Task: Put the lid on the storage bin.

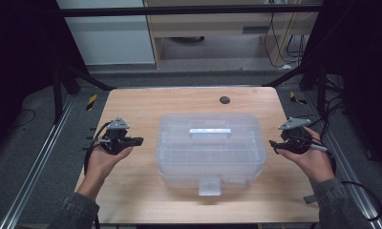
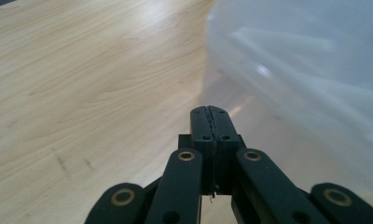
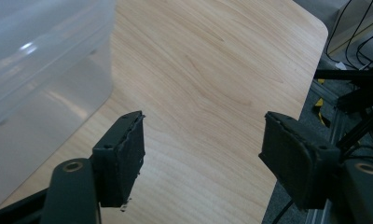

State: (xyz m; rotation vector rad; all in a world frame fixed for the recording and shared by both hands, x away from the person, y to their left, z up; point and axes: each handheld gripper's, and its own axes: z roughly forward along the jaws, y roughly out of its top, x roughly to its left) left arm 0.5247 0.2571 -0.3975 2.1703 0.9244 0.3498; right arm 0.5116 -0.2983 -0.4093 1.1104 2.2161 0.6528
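A clear plastic storage box [image 1: 210, 145] with a lid, a top handle and a front latch [image 1: 209, 186] sits closed in the middle of the wooden table [image 1: 132, 105]. My left gripper [image 1: 137, 141] hovers to the box's left, shut with nothing between its jaws; in the left gripper view the pressed-together fingertips [image 2: 210, 122] point at the box wall [image 2: 306, 74]. To the box's right, my right gripper [image 1: 273, 145] is held open and empty. In the right gripper view its pads [image 3: 124, 156] stand wide apart over bare wood, with the box [image 3: 40, 60] at the left.
A small dark round hole [image 1: 224, 99] marks the table's far side. The table's right edge [image 3: 296, 116] drops to metal rails and cables on the floor. Dark frame struts stand at both far corners. Bare wood lies either side of the box.
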